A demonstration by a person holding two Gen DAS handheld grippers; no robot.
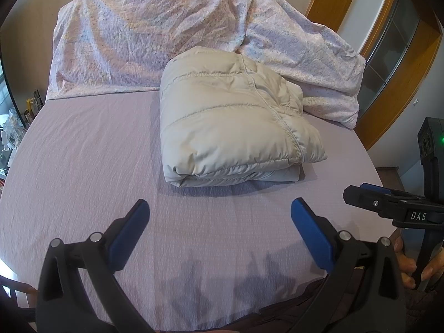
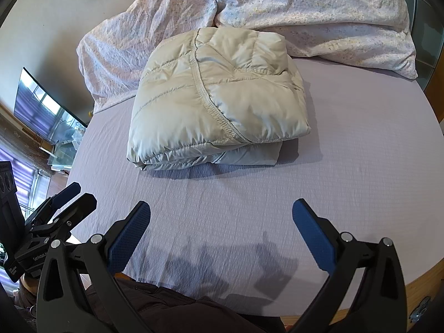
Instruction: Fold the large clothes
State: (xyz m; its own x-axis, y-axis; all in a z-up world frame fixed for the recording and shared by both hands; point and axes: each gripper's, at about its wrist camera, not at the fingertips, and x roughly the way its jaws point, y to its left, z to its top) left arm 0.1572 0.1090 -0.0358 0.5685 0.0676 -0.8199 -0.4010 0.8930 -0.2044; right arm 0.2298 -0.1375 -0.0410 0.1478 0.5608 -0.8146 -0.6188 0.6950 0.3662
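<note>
A cream quilted puffer jacket point(image 1: 230, 122) lies folded into a thick square bundle on the lilac bed sheet point(image 1: 83, 172); it also shows in the right wrist view point(image 2: 216, 102). My left gripper point(image 1: 219, 208) is open and empty, held over the sheet near the bed's front edge, short of the jacket. My right gripper point(image 2: 222, 209) is open and empty too, likewise short of the jacket. The right gripper also shows at the right edge of the left wrist view point(image 1: 358, 191), and the left gripper at the left edge of the right wrist view point(image 2: 75, 194).
A crumpled floral duvet point(image 1: 155, 41) and pillow point(image 1: 319, 63) lie along the head of the bed behind the jacket. A wooden frame point(image 1: 410, 63) stands at the right. A TV point(image 2: 41, 111) and cluttered shelf are at the left. A dark garment point(image 2: 172, 308) sits at the near edge.
</note>
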